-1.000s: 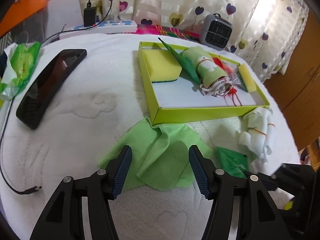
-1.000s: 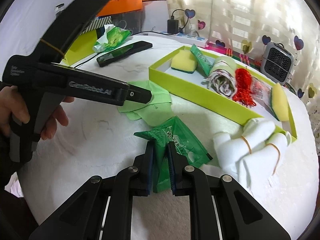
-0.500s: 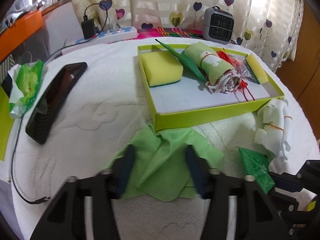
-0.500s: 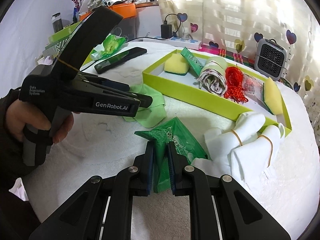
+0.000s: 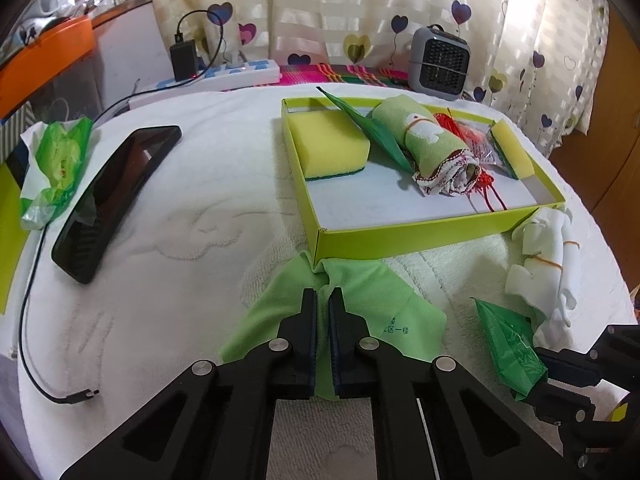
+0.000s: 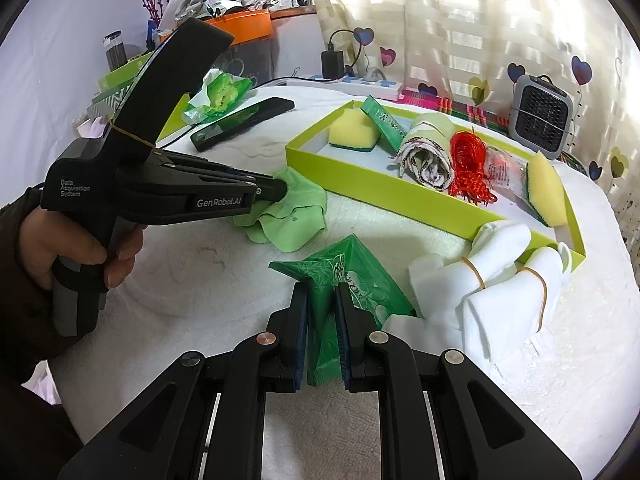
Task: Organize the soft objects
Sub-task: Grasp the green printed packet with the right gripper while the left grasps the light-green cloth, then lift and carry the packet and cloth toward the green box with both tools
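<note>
A light green cloth [image 5: 276, 312] lies crumpled on the white bed cover against the near corner of the lime-green tray [image 5: 420, 236]. My left gripper [image 5: 324, 294] is closing on a raised fold of it, and the pads pinch the fabric. From the right wrist view its tip [image 6: 282, 190] sits in the cloth [image 6: 296, 220]. My right gripper [image 6: 323, 290] is shut on a dark green plastic packet [image 6: 360, 276] that rests on the cover. The tray holds a yellow sponge [image 5: 328, 144], a rolled towel [image 5: 432, 140], red string [image 6: 468, 168] and a second sponge [image 5: 514, 150].
White cloth bundles with rubber bands [image 6: 500, 280] lie by the tray's right end. A black phone [image 5: 116, 196], a cable [image 5: 32, 320] and a green wipes pack [image 5: 56, 160] are at the left. A power strip [image 5: 224, 76] and small heater [image 5: 440, 62] stand behind. A hand [image 6: 80, 248] grips the left tool.
My left gripper's jaws went from wide open around the light green cloth to closed, bunching a fold of it between them. The right gripper kept still, shut on the green packet.
</note>
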A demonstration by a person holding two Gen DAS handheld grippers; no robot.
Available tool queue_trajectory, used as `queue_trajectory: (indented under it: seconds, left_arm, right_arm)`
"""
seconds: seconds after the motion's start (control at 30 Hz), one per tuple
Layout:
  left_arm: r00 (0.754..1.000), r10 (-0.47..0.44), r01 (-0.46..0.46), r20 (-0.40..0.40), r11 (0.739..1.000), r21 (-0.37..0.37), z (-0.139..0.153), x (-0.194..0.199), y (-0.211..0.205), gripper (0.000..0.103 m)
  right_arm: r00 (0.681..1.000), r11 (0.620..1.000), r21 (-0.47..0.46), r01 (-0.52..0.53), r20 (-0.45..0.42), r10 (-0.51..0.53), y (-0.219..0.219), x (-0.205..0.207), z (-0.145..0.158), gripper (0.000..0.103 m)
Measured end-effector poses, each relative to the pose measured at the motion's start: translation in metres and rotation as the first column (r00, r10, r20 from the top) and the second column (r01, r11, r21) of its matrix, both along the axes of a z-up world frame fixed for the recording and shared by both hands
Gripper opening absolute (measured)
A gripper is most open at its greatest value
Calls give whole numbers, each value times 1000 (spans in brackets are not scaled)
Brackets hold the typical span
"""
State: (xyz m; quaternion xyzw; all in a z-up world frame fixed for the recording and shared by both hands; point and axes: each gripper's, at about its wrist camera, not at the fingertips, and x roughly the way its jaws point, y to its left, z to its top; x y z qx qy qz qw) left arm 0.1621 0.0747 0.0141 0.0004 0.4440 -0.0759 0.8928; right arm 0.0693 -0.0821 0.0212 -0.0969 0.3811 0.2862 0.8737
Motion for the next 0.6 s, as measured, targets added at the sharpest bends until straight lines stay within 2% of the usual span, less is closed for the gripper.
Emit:
queue_trajectory:
  seconds: [0.6]
  left_arm:
    - [998,16,-13,58,999,-43,18,-28,5,4]
  right_arm:
    - [1000,1000,20,-1,19,1,-3,-4,4,14]
